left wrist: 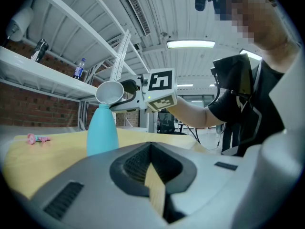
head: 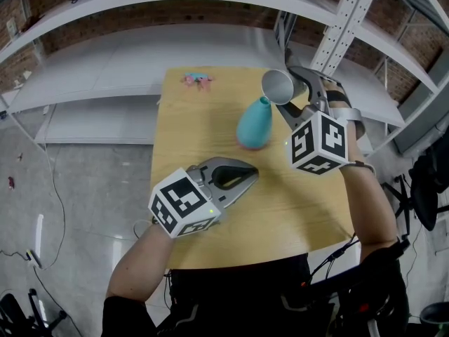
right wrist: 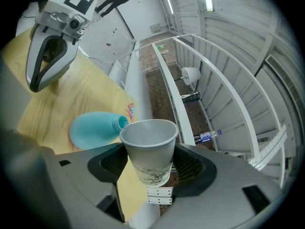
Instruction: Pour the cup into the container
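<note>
1. Left gripper (head: 249, 175): rests low over the near table (head: 203, 118), jaws closed together, nothing between them. Idle.
2. Container (head: 254, 123): teal, narrow-necked, upright at mid-table.
3. Cup (head: 278, 85): paper, clamped in the right gripper (head: 298, 93), tipped on its side, rim just above the container's mouth. No contents visible inside.
4. Step, as I judge it: the pour itself. Next move calls for keeping the rim over the narrow neck while tilting further.
5. Count: two grippers, one cup, one container, one small pink item (head: 198, 80) at the far edge.
</note>
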`<move>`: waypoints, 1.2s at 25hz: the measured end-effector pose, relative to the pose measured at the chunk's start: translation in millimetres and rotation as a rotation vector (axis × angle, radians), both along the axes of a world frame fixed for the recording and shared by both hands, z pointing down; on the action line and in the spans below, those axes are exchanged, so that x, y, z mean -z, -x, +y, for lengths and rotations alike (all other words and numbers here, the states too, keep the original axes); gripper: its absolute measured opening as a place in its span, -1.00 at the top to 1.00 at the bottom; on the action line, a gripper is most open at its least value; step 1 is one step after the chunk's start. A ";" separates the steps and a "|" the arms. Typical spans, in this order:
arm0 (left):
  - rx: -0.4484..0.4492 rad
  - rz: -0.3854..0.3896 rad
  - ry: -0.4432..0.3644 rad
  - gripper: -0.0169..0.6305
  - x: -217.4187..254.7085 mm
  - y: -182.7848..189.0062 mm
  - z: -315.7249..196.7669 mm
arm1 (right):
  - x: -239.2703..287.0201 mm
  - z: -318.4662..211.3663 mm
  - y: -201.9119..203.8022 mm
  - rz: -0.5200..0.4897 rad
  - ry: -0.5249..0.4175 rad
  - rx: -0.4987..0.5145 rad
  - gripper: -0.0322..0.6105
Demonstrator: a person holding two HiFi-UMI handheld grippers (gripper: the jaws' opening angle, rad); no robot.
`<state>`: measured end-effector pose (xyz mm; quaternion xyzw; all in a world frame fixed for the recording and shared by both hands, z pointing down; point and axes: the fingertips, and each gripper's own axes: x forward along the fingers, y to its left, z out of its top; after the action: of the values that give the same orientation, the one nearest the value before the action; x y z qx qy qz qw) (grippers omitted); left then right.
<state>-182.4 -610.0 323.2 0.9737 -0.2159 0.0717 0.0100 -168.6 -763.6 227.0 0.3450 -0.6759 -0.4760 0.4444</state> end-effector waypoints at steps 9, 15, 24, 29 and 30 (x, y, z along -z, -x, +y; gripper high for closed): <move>0.000 -0.003 0.001 0.97 0.3 1.2 -0.6 | 0.7 -0.2 0.4 0.020 -0.028 -0.002 -0.04; 0.000 -0.002 0.001 0.97 0.8 1.4 -0.4 | -0.5 -0.5 -0.4 -0.016 -0.022 -0.006 -0.04; 0.002 0.000 -0.002 0.97 0.2 2.3 0.7 | -11.2 -4.5 -10.9 -0.284 0.146 -0.009 -0.04; 0.000 0.001 -0.001 0.97 0.3 3.4 0.7 | -14.5 -8.1 -25.3 -0.443 0.241 -0.019 -0.04; 0.002 0.002 -0.001 0.97 0.4 3.8 0.8 | -14.2 -7.9 -27.9 -0.474 0.259 -0.017 -0.04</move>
<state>-186.2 -609.2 322.8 0.9736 -0.2166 0.0708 0.0096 -140.7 -771.4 241.2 0.3926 -0.8136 -0.2877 0.3181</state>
